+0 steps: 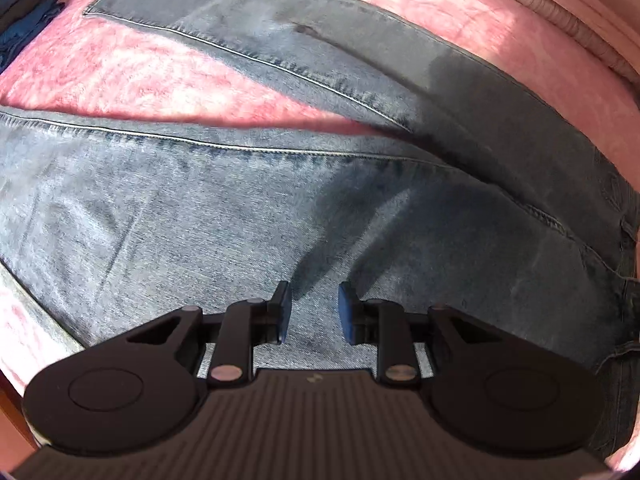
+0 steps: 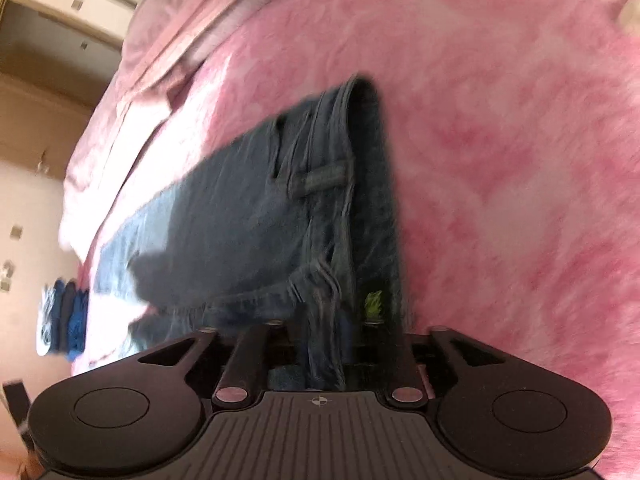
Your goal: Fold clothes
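Note:
Blue jeans lie spread on a pink fluffy blanket [image 1: 120,68]. In the left wrist view the near leg [image 1: 180,208] runs across the middle and the far leg [image 1: 280,48] angles up to the left. My left gripper [image 1: 314,304] is open just above the near leg, with nothing between its blue pads [image 1: 285,304]. In the right wrist view the jeans' waistband [image 2: 344,184], with a belt loop [image 2: 320,178] and a green tag [image 2: 373,302], rises off the bed and passes between the fingers of my right gripper [image 2: 340,340], which is shut on it. Denim hides its fingertips.
A stack of folded dark and blue clothes [image 1: 24,8] sits at the far left corner of the bed, also the small stack [image 2: 66,320] at left in the right wrist view. Pink pillows and bedding [image 1: 560,12] line the far edge. A wooden wardrobe [image 2: 40,60] stands beyond.

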Demonstrator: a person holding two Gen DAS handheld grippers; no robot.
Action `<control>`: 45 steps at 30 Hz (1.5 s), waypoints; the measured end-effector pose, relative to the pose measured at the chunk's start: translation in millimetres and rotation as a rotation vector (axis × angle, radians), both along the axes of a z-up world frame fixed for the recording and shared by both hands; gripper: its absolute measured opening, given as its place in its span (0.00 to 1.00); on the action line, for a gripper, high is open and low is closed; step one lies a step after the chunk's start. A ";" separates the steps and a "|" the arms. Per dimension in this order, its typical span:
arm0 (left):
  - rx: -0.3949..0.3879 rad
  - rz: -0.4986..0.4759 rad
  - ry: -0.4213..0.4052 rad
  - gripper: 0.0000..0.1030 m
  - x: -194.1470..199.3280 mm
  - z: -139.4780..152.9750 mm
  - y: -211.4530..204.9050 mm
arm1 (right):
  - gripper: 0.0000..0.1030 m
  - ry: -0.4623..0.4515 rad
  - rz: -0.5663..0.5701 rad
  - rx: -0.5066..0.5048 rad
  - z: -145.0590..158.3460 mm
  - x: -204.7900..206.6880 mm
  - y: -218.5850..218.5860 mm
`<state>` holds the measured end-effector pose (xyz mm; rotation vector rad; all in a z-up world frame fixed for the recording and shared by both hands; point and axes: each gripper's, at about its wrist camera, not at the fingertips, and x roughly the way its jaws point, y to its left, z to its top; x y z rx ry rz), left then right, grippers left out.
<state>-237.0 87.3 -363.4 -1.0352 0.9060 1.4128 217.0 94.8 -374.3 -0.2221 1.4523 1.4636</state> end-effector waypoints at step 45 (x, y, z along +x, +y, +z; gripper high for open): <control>0.049 -0.183 0.208 0.24 25.5 -15.7 -27.5 | 0.17 -0.752 0.607 0.153 1.8 -174.1 -46.2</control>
